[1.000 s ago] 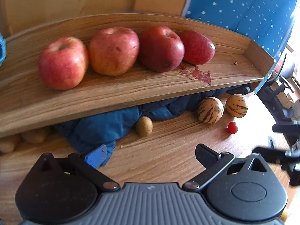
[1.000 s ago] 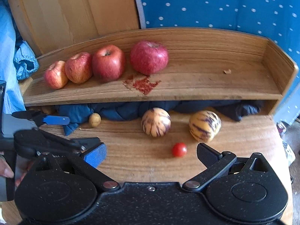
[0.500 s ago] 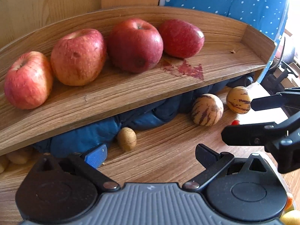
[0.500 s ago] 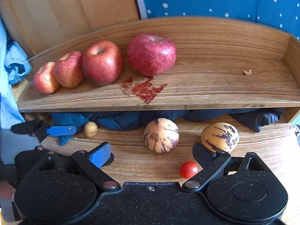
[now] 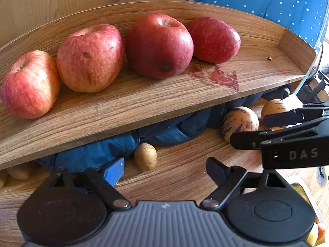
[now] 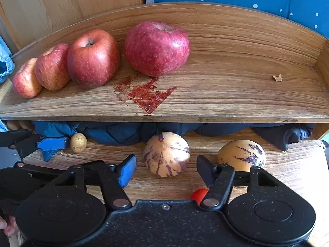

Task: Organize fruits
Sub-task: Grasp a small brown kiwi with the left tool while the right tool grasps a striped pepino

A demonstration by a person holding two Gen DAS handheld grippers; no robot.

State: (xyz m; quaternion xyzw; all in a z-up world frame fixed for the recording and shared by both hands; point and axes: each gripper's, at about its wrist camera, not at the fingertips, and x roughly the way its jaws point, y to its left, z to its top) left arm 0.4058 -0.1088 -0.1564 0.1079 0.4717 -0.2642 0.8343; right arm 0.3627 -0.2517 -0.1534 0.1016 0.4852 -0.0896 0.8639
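Hovering low over the wooden tabletop (image 6: 287, 177), right gripper (image 6: 166, 165) has jaws spread wide, holding nothing; the round yellow purple-striped melon (image 6: 166, 156) sits between the fingertips, apart from both. Landmark: raised curved wooden shelf (image 6: 226, 94). On the shelf, four red apples (image 6: 157, 47) in a row toward its left end, a dried red stain (image 6: 147, 95) just in front. Below the shelf's front edge: second striped melon (image 6: 241, 154), small brown kiwi-like fruit (image 5: 145, 156), small red cherry tomato (image 6: 198, 194), crumpled blue cloth (image 5: 98, 152). Left gripper (image 5: 164, 167) wide open, empty, facing the kiwi-like fruit.
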